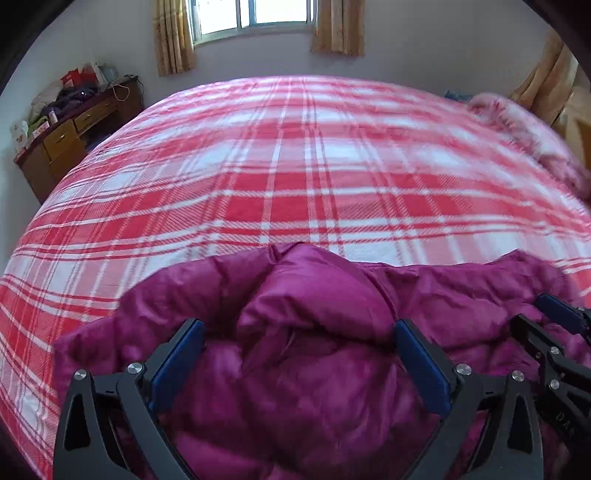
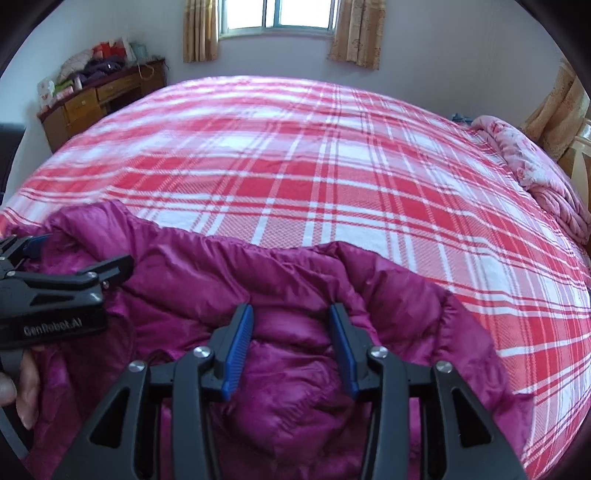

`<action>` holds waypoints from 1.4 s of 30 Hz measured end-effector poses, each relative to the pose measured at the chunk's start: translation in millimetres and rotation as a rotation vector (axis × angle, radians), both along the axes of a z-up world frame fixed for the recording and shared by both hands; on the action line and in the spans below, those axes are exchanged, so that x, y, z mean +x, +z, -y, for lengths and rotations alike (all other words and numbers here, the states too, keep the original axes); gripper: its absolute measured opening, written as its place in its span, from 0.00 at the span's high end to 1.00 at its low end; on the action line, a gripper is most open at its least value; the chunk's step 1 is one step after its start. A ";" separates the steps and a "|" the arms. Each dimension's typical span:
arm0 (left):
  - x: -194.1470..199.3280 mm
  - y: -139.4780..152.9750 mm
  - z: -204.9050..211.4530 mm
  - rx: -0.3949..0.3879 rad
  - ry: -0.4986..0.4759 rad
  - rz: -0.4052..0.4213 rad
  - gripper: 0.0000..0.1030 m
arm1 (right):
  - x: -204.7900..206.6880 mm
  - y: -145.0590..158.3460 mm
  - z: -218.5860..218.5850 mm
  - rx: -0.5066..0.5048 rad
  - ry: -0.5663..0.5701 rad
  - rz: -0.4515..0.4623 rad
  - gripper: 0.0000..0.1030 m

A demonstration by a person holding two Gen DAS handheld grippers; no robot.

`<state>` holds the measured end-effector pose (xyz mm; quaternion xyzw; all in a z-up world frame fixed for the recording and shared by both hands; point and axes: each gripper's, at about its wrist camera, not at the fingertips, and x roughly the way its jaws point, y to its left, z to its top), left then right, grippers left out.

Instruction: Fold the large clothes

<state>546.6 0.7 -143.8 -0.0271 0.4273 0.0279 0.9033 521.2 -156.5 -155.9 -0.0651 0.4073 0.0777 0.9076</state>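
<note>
A puffy magenta down jacket (image 1: 317, 295) lies bunched on the near part of the bed, seen too in the right wrist view (image 2: 207, 273). My left gripper (image 1: 297, 325) hangs just over it, jaws spread wide, a swollen fold of the jacket rising between the blue pads (image 1: 177, 362) without being pinched. My right gripper (image 2: 290, 312) stands open over the jacket's right side, a soft fold lying loosely between its pads (image 2: 236, 354). Each gripper shows in the other's view: the right gripper (image 1: 546, 314) at the right edge, the left gripper (image 2: 83, 251) at the left with a hand (image 2: 22, 391) below it.
The bed carries a red and white plaid sheet (image 2: 332, 166) reaching far back. A rolled pink quilt (image 2: 546, 184) lies at its right edge. A wooden desk (image 1: 70, 136) piled with clutter stands at the far left, below a curtained window (image 2: 277, 18).
</note>
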 end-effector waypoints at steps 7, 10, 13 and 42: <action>-99.5 43.0 -38.7 -0.079 -0.022 0.120 0.01 | -77.6 32.9 40.5 0.028 -0.045 0.087 0.29; -156.7 37.0 -52.1 -0.050 -0.022 0.125 0.01 | -111.9 30.8 52.8 0.068 -0.036 0.037 0.29; -208.5 15.3 -68.0 -0.044 -0.009 0.084 0.01 | -157.4 21.3 62.4 0.059 -0.029 0.007 0.29; -434.0 -30.5 -71.6 -0.032 -0.026 0.040 0.01 | -397.9 -24.3 91.8 0.157 -0.137 -0.084 0.28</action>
